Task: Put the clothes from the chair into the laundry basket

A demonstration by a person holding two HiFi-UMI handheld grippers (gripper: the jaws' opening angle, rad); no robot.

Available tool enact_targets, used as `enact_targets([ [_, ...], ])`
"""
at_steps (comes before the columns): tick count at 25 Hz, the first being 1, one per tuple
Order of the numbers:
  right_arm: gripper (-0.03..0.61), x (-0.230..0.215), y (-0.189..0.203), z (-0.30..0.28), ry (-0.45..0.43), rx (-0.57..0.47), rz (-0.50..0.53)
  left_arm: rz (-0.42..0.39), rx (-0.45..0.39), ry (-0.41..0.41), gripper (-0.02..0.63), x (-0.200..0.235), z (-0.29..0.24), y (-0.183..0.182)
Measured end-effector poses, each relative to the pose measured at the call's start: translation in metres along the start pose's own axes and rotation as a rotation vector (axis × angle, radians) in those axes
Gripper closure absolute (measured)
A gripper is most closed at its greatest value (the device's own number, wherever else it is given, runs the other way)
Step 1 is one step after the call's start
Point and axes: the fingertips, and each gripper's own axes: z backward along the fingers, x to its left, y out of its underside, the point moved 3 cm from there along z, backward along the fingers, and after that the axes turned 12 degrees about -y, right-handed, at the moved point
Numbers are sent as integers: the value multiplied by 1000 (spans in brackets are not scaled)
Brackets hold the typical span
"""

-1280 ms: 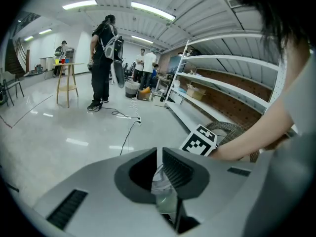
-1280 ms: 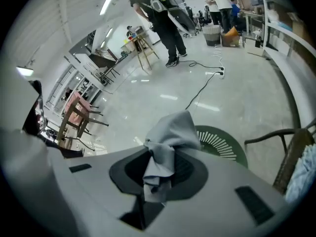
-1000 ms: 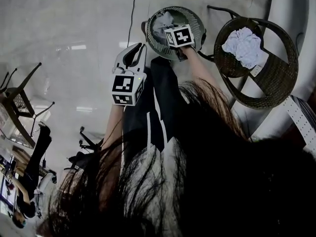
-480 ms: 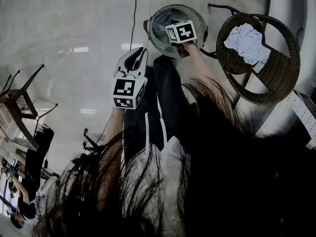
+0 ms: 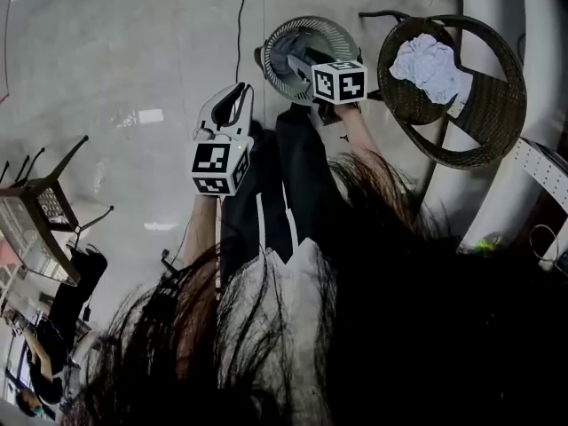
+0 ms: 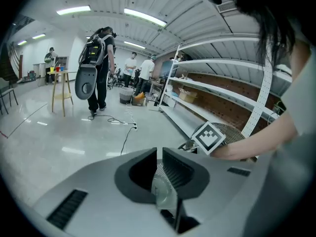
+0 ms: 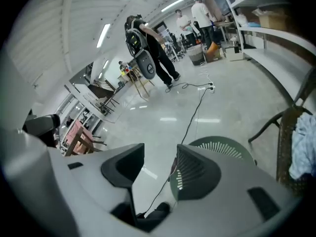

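Observation:
The round green laundry basket (image 5: 330,32) stands on the floor, with a grey garment (image 5: 286,50) lying in it. My right gripper (image 5: 295,60) hovers over the basket with its jaws open and nothing between them; in the right gripper view (image 7: 160,152) the basket rim (image 7: 222,149) shows just beyond the right jaw. A crumpled white garment (image 5: 428,64) lies on the seat of the wicker chair (image 5: 497,105) to the right of the basket, and the same garment (image 7: 302,147) shows at the right edge. My left gripper (image 5: 234,94) hangs left of the basket, shut and empty (image 6: 159,154).
A black cable (image 5: 239,16) runs across the floor past the basket. White shelving (image 5: 541,171) stands right of the chair. A folding chair and small table (image 5: 40,202) stand far left. People (image 6: 98,63) walk in the room's background. My own hair and clothes fill the lower head view.
My right gripper has opened over the basket and let go of the light garment it held; the garment now lies inside. The left gripper has shifted slightly left.

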Motion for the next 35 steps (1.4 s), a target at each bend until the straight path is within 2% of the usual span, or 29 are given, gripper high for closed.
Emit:
enact_targets([
  [7, 364, 42, 3, 73, -27, -220, -5, -44, -55, 28, 566, -29, 34, -2],
  [11, 365, 54, 8, 109, -56, -359, -21, -107, -66, 64, 566, -52, 41, 13],
  [15, 371, 85, 10, 148, -65, -449, -17, -144, -78, 101, 566, -64, 62, 17],
  [22, 395, 140, 14, 204, -57, -546, 7, -173, -109, 145, 566, -71, 102, 5],
  [25, 430, 157, 15, 218, -53, -589, 9, -168, -132, 159, 566, -72, 113, -4],
  [35, 462, 191, 35, 252, -5, -675, 32, -226, -196, 243, 566, -92, 140, -26],
])
